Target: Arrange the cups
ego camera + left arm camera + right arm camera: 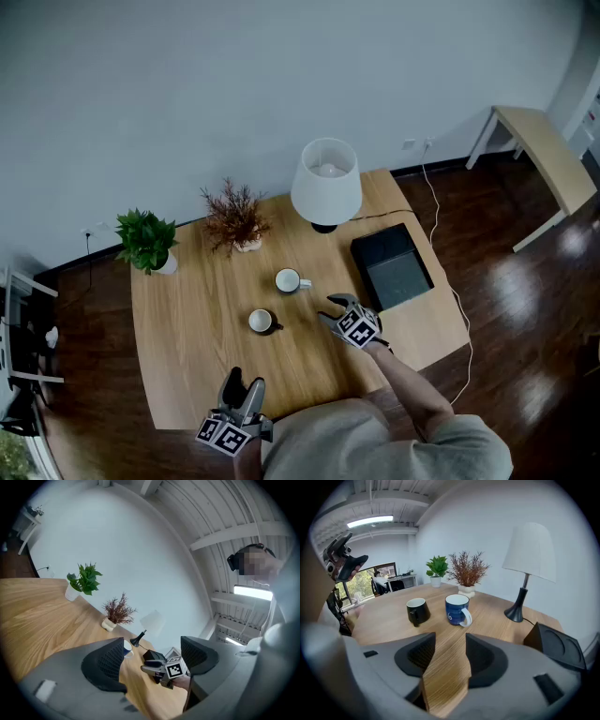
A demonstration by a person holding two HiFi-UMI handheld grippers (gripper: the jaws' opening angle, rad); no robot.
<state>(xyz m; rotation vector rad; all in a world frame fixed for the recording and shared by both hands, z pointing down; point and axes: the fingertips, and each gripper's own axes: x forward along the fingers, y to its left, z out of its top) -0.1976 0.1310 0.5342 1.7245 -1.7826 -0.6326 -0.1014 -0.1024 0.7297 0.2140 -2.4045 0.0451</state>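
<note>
Wooden worktop [187, 356] is carrying the blue cup [457, 609] and the black cup [417, 611] near its middle, not touching. You are holding the right tongs [450, 653] open and empty just short of them, while your left tongs [244, 380] are hovering open and empty at the near edge.

Left gripper [246, 378] and right gripper [330, 307] are grey, with black ribbed fingers [417, 656] and marker cubes [357, 328].

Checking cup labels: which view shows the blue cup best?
The right gripper view: the blue cup stands close, side-on, handle and colour clear. The head view shows it small from above; the left gripper view, only a sliver behind its jaw.
</note>
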